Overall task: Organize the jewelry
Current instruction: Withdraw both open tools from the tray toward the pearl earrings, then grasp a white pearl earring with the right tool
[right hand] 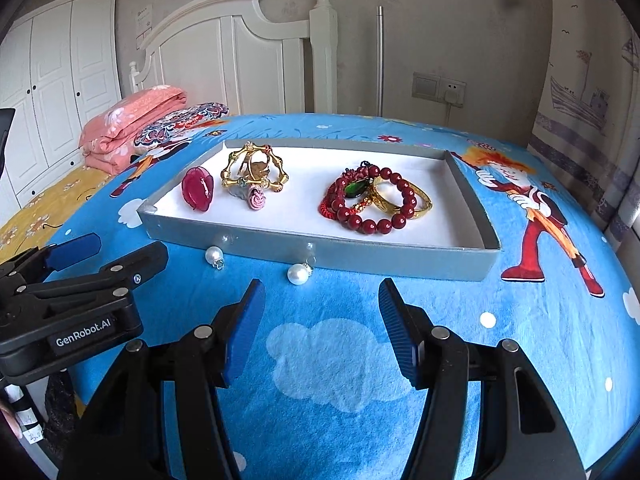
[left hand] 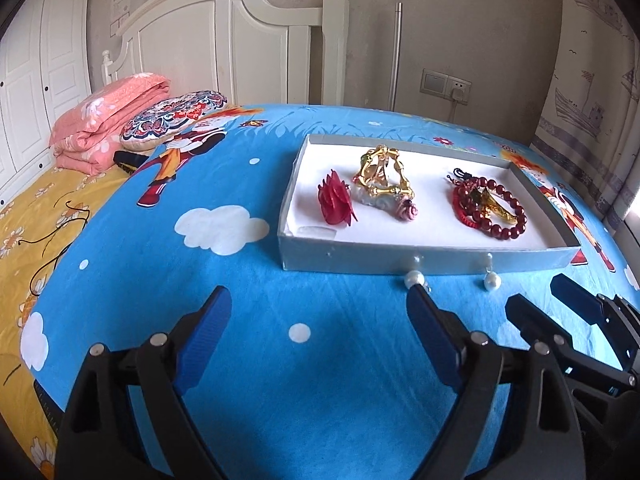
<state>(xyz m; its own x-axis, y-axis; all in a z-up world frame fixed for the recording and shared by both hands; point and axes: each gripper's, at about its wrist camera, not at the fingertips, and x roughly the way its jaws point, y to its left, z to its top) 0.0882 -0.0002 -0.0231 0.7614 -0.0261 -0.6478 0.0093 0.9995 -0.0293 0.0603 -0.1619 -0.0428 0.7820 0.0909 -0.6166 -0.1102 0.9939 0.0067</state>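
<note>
The blue blanket (right hand: 340, 360) under my grippers is looking like soft, matt, fuzzy cloth. The grey tray (right hand: 400, 258) is showing as matt cardboard lined with white paper. Two pearl earrings (right hand: 298, 274) are gleaming smooth and glossy. The red bead bracelet (right hand: 384, 222) is shining like polished glass, the gold bangle (right hand: 420, 200) like bright metal. My finger pads (right hand: 394, 320) are looking like ribbed blue rubber on matt black plastic.

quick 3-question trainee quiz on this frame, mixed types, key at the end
1. True or false: both white pearl earrings lie inside the shallow grey cardboard tray.
2. Which piece sits leftmost in the tray? A) dark red beaded bracelet B) red petal-shaped hair clip C) gold bangle
3. Fill in: the jaws of the right gripper are ____.

Key: 1 false, they lie on the blue cartoon bedsheet; 2 B; 3 open.
</note>
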